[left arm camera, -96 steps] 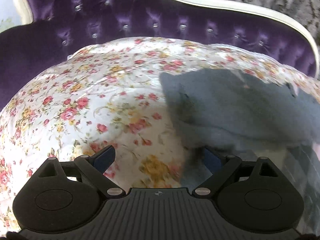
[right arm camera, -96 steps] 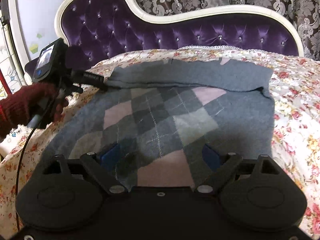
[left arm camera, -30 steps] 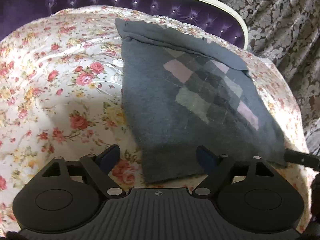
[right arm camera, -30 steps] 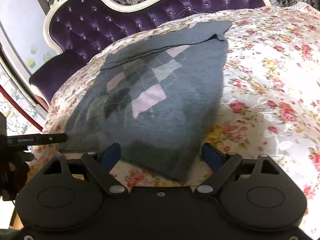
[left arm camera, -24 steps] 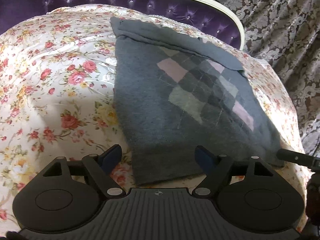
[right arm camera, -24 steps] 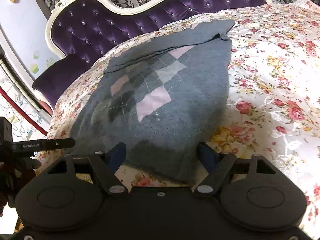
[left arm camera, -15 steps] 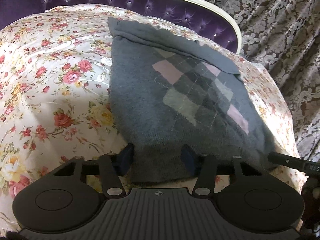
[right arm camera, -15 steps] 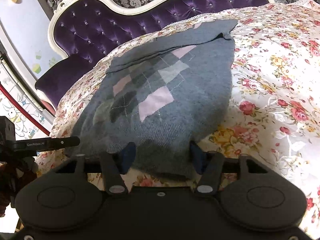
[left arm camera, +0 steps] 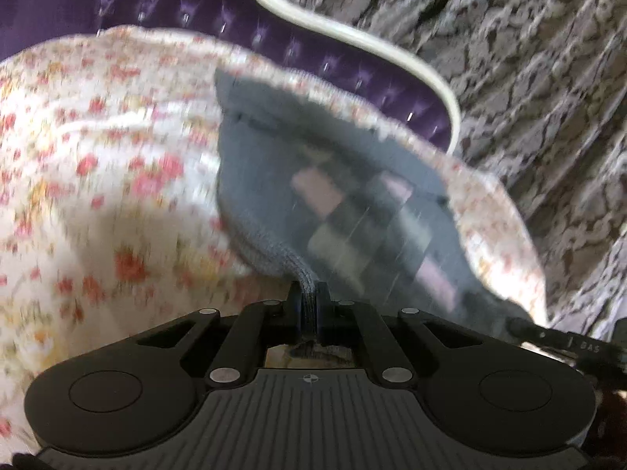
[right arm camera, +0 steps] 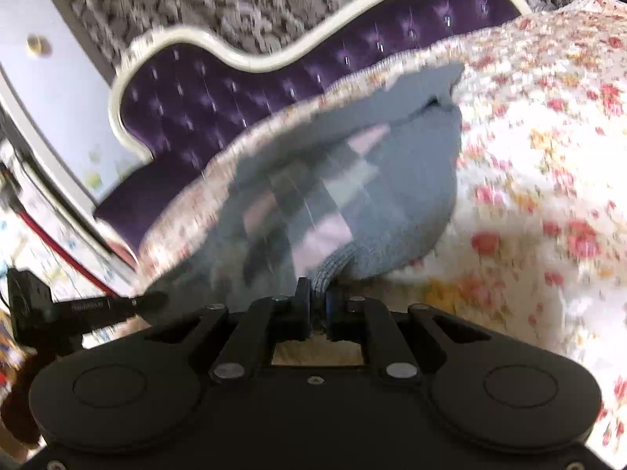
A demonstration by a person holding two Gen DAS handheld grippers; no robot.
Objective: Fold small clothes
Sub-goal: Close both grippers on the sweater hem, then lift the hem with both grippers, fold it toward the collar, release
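Tongs (left arm camera: 309,305) (right arm camera: 317,301) now clamped, sweater (left arm camera: 352,196) hem lifted

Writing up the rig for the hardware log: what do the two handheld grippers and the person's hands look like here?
Both grippers are matte black. The left gripper has blue finger pads, round side discs, silver screws, a ribbed grey deck and a small crosshair mark. The right gripper is alike but its deck is smooth black. White lettering runs along each gripper's slim finger as seen from the other camera; a thin black cable trails the left one. A dark red knitted glove shows.
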